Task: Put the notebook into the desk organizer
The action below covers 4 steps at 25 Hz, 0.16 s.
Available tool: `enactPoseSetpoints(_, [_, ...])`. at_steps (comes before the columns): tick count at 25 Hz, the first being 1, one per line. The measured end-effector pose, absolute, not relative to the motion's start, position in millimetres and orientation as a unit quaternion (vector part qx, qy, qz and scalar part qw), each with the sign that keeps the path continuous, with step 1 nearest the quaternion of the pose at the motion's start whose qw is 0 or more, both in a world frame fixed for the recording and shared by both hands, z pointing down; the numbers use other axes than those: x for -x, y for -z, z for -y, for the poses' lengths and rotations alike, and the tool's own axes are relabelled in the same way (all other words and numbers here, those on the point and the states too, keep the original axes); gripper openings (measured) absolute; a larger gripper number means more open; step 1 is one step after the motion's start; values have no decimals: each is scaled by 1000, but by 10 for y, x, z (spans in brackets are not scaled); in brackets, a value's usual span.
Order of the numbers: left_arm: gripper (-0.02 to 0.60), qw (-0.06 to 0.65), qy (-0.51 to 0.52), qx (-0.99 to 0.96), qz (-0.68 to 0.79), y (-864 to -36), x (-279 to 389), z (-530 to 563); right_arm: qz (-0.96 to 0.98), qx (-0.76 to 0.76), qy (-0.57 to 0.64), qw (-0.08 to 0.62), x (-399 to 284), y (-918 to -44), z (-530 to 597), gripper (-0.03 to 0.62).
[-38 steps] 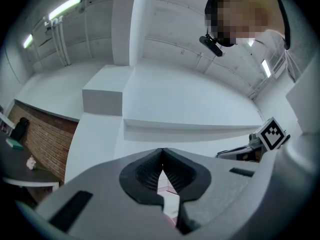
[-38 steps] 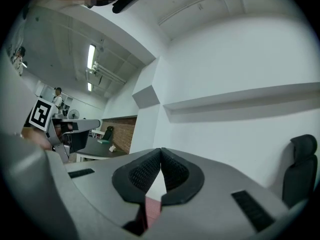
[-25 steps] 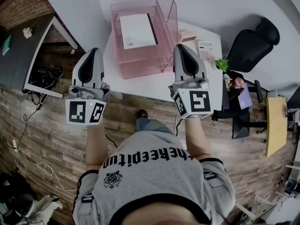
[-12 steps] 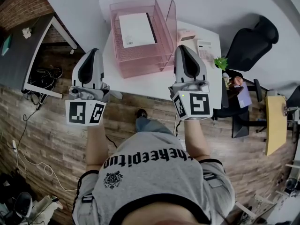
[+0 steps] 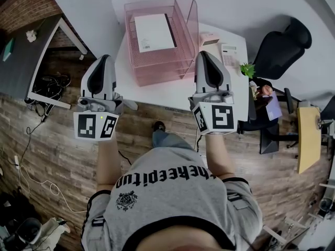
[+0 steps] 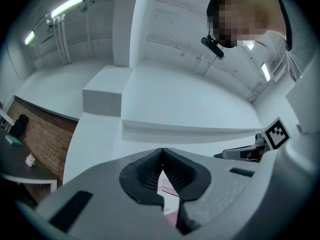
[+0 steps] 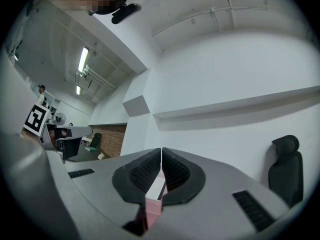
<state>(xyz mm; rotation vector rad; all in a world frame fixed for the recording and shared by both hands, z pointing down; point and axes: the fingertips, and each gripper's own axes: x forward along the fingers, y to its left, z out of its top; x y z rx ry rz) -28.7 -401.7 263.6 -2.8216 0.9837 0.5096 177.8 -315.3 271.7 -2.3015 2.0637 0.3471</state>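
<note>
The left claw (image 6: 161, 156) is closed, its ribbed pads meeting with nothing between them. The right claw (image 7: 161, 156) is closed and empty as well. Both hang at the near edge of the desk (image 5: 157, 95), one toward each near corner, and neither touches anything on it.

The notebook (image 5: 152, 33) lies flat in the top tray of the pink organizer (image 5: 157, 69), which stands at the far left of the desk, well apart from both claws. By the look of it the placing is done, so the step in hand is most likely just getting clear. To do that well:
- Keep both claws shut and draw them straight back off the near edge, not sideways, so neither clips the organizer's front lip.
- Check that the notebook sits inside the tray walls with no corner riding up on the rim.

As for writing:
- The shirt (image 5: 167, 192) has print across the chest that reads roughly "thekeepitu", and its last letters are unclear.
- The cubes (image 5: 214, 116) on the claws carry black square markers and no words.
- The small label (image 5: 145, 48) at the notebook's near corner is too small to read.
</note>
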Motion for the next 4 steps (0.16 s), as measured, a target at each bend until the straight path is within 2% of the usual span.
enactPoseSetpoints(4, [5,55,-168,929,-325,-2642,318,4021,-661,743,-110,12,-1765,-2730,3155,3])
